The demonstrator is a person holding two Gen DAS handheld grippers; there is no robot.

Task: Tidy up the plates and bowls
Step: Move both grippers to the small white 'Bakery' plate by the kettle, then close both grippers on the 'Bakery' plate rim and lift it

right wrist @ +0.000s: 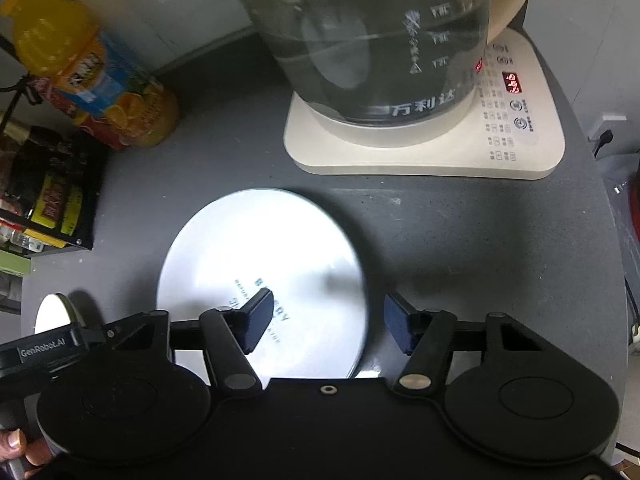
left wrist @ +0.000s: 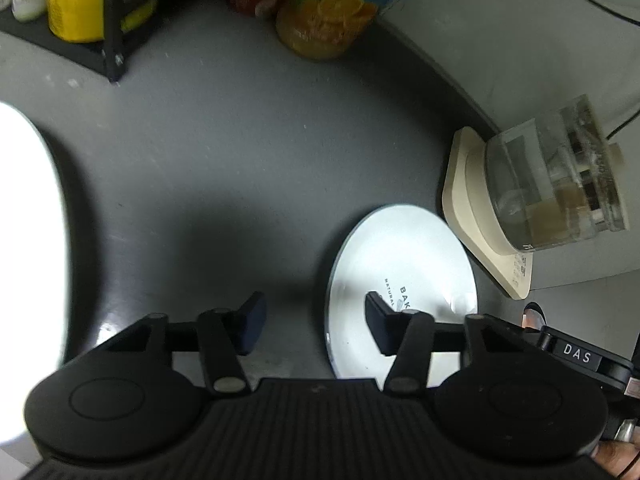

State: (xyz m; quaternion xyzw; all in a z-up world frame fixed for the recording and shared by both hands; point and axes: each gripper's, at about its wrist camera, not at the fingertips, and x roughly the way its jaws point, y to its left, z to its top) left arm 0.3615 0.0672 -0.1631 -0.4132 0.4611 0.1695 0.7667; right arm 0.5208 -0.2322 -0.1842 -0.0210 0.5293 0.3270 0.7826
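Both the left gripper [left wrist: 316,322] and right gripper [right wrist: 328,320] are hovering, fingers apart, holding nothing, over the white plate [right wrist: 260,264] near the glass kettle [right wrist: 372,48].

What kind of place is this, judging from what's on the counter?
Probably a home kitchen counter: a glass kettle on its cream heating base, an orange juice bottle, and a white plate on the grey countertop.

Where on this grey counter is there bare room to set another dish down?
Bare counter lies between the black rack, juice bottle and white plate. It is crowded where the plate nears the kettle base.
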